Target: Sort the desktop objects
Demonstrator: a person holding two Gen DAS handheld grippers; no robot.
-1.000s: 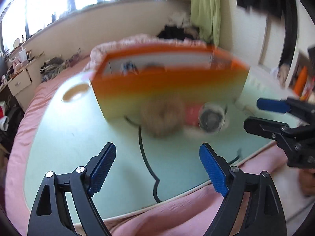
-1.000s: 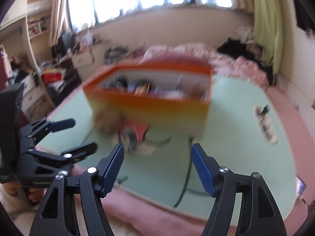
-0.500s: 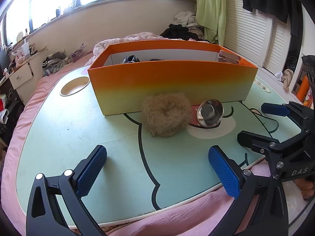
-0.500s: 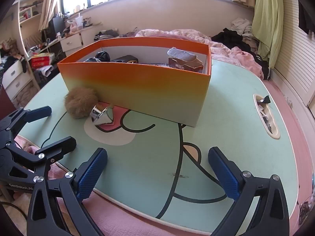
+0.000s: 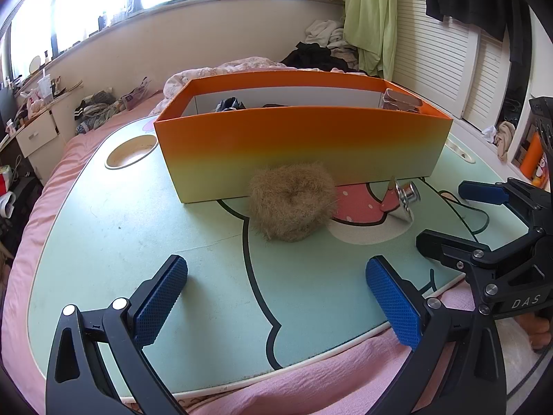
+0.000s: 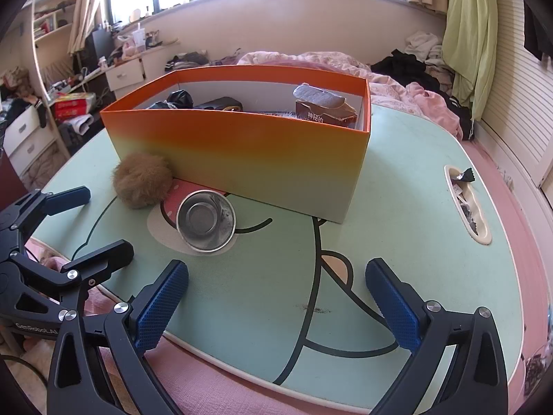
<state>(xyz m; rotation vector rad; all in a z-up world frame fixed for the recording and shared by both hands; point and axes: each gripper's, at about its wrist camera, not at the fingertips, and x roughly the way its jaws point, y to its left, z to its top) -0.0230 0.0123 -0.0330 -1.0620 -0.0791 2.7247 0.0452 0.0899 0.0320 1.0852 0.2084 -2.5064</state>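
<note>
Since the earlier frame, both grippers have advanced toward the objects, and the metal cup now lies turned on its side. The left gripper (image 5: 276, 297) and the right gripper (image 6: 276, 297) hover over the table's (image 5: 103, 235) near edge, jaws spread wide, holding nothing. The furry brown scrunchie (image 5: 293, 205) lies ahead, touching the orange box's (image 5: 300, 145) front wall. The metal cup (image 6: 206, 220) lies just right of it.
</note>
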